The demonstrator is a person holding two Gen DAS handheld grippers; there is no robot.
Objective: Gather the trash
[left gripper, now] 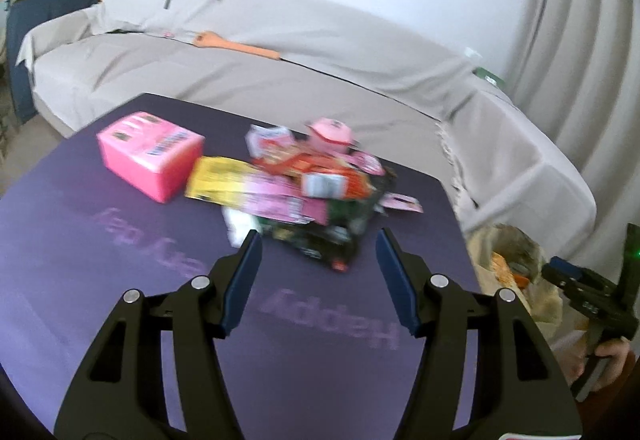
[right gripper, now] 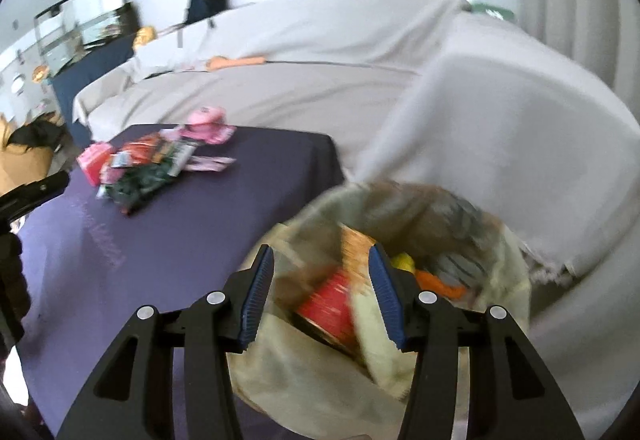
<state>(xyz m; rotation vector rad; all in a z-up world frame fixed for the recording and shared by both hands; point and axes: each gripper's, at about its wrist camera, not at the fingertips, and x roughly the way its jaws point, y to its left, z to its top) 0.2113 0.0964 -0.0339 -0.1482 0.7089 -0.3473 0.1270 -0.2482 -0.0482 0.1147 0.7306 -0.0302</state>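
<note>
Risk of scattering the wrapper pile (left gripper: 304, 192) at the table's (left gripper: 120, 260) centre frame if the empty, spread left gripper (left gripper: 318, 240) sweeps in too fast — and of tipping the trash bag (right gripper: 400, 280), lower right, under the right gripper (right gripper: 320, 260), fingers parted, nothing held.

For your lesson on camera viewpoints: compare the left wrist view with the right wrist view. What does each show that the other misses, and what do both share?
Only the left wrist view shows the open left gripper and the pink box in full.
Only the right wrist view shows inside the trash bag, with a red wrapper below the open, empty right gripper.
Both show the purple table, the wrapper pile and the covered sofa.
</note>
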